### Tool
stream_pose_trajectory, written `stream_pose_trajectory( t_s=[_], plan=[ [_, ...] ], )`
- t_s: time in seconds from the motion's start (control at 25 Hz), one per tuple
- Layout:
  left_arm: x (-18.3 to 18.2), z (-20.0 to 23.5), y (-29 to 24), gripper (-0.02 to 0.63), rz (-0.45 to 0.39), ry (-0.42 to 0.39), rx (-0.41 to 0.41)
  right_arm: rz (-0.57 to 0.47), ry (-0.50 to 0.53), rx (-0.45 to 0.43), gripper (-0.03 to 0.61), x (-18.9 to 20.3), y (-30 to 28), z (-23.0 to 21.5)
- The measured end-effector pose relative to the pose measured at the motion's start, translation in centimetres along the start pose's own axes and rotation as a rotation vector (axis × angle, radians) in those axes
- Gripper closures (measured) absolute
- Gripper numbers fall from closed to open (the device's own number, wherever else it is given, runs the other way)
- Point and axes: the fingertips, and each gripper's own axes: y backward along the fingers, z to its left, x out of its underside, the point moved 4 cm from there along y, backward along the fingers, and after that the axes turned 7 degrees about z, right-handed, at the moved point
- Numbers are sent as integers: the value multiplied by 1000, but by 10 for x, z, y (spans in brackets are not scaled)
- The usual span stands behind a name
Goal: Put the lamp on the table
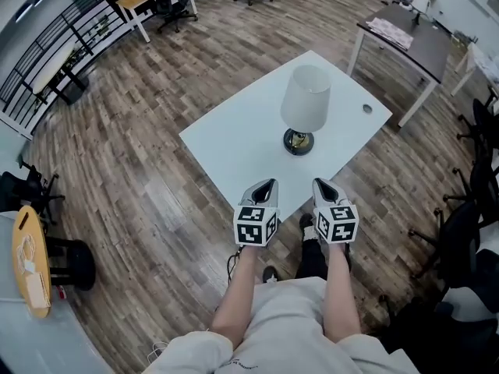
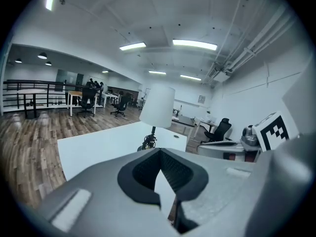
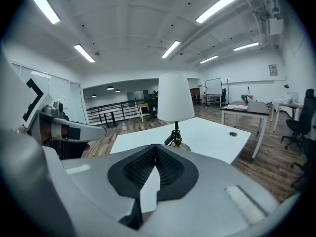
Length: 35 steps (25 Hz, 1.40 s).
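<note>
While my left claw and right claw hung closed and empty, the lamp stood at twelve o'clock. Pushing forward carelessly could have toppled it.

One lamp is counted, and one white tabletop under it. Two claws are counted: the left claw and the right claw. One dark desk is seen beyond.

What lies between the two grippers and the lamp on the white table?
Only bare white tabletop: in the head view, nothing stands between the left gripper, the right gripper and the lamp.
</note>
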Motion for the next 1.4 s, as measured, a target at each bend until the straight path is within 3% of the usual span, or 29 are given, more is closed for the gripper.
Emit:
stream_pose_trajectory(
  t_s=[0.24,0.48,0.72,0.88,1.04,1.4],
  plan=[
    [-9,3,-62,611,33,-2,-22,4,0,-30,540,-24,-55,-46],
    [-21,12,-112,611,42,24,-59,14,23,-102,461,-35,-107,-78],
    [-33,38,-142,611,12,80,-158,10,74,-191,397,-35,-160,-93],
    [-43,54,-151,611,-1,95,-198,-17,119,-224,319,-38,-186,-98],
    [-47,62,-155,611,-38,117,-208,-44,160,-270,196,-48,-208,-91],
    [-42,69,-162,611,-61,112,-247,-75,209,-254,236,-55,-238,-81]
  ],
)
